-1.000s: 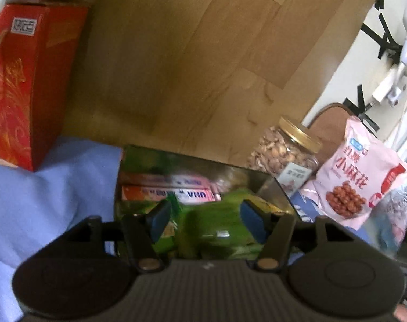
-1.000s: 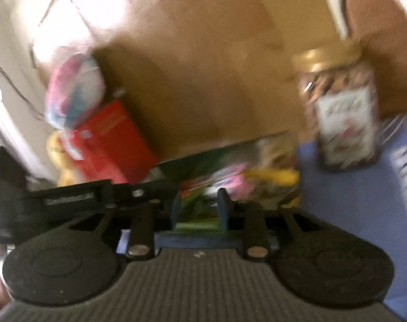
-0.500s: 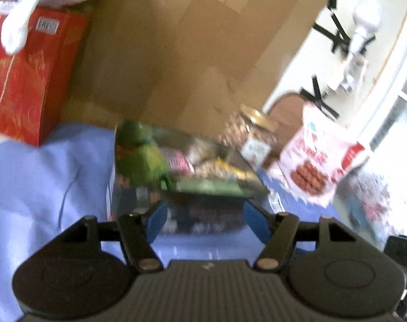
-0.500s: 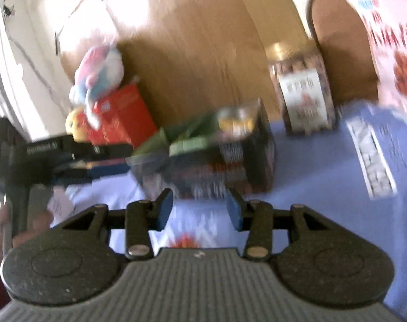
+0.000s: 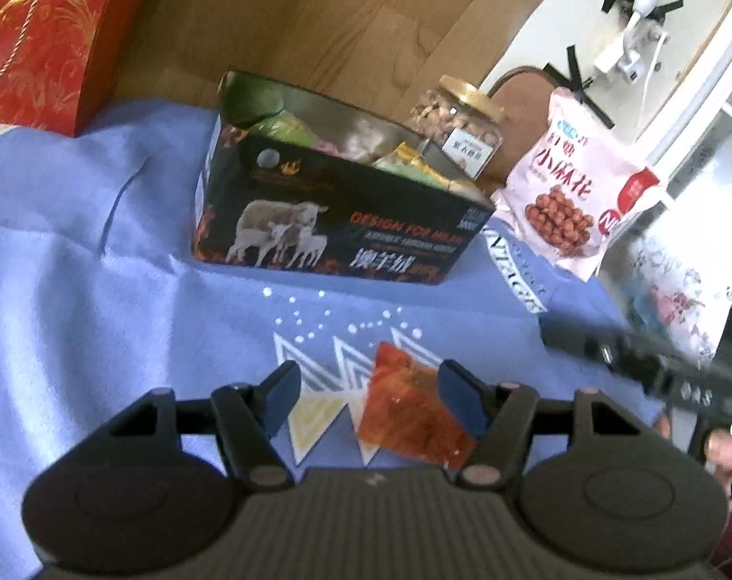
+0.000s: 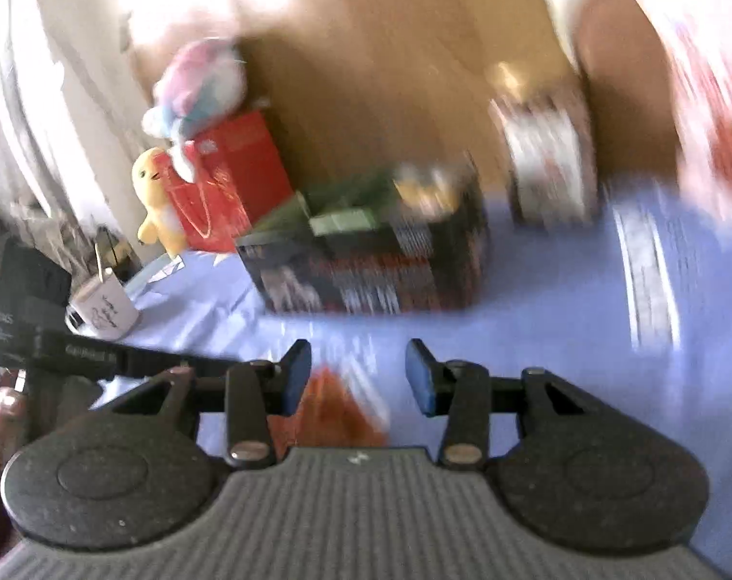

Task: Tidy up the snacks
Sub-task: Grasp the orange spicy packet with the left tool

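A black open box (image 5: 337,222) with sheep pictures stands on the blue cloth and holds several green, yellow and pink snack packs. It also shows, blurred, in the right wrist view (image 6: 380,261). An orange snack packet (image 5: 411,411) lies flat on the cloth, between my left gripper's open fingers, nearer the right one. My left gripper (image 5: 368,396) is open and empty. My right gripper (image 6: 358,377) is open and empty, with the same orange packet (image 6: 337,406) just below its left finger.
A nut jar with a gold lid (image 5: 457,121) and a pink snack bag (image 5: 568,183) stand behind and right of the box. A red gift box (image 5: 42,34) is at the far left. A white mug (image 6: 107,311) and yellow plush (image 6: 155,203) sit left.
Both grippers have pulled back from over the box and dropped toward the cloth. The box now stands further off, and the orange packet has come into view between the fingers.
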Action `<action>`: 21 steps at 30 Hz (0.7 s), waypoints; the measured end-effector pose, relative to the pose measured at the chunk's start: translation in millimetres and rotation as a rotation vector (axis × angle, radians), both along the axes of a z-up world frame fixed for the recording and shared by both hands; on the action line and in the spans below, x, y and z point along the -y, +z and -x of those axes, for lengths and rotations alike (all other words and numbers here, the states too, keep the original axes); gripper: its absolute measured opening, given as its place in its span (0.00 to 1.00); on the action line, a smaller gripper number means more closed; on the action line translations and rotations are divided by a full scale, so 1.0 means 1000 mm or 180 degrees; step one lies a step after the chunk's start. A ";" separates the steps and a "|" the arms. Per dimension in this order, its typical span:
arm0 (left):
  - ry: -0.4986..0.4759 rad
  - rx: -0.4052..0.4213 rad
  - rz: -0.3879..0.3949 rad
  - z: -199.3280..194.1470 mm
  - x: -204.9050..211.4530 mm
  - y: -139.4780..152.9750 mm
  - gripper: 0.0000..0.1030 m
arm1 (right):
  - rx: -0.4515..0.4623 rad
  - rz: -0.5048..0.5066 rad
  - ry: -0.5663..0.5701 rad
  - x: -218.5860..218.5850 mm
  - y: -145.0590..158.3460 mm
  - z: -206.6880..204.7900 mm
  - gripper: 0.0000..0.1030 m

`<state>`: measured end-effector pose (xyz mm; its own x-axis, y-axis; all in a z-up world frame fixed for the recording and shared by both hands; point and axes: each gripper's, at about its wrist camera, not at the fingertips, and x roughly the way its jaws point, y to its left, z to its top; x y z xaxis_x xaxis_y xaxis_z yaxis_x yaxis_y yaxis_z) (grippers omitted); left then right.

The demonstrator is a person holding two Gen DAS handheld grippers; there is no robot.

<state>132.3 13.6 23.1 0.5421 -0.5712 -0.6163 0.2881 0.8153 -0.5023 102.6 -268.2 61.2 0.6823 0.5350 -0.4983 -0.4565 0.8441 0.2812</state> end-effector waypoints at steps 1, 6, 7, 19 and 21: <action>0.0001 0.0017 0.0009 0.000 -0.001 0.001 0.63 | 0.0125 0.0134 0.0058 -0.010 0.006 -0.006 0.44; 0.0075 0.0098 0.0034 0.001 -0.002 0.005 0.64 | 0.0036 0.0387 0.0315 -0.050 0.040 -0.066 0.41; 0.0091 0.0107 0.0035 0.001 0.000 0.003 0.64 | -0.0165 0.0372 0.0325 -0.055 0.046 -0.084 0.41; 0.0074 0.0421 -0.0096 0.004 0.005 0.003 0.64 | -0.2063 -0.0523 0.0119 -0.065 0.009 -0.196 0.45; 0.0083 0.0372 -0.0066 0.003 0.003 0.001 0.64 | -0.1890 -0.1242 0.0271 -0.064 0.010 -0.192 0.45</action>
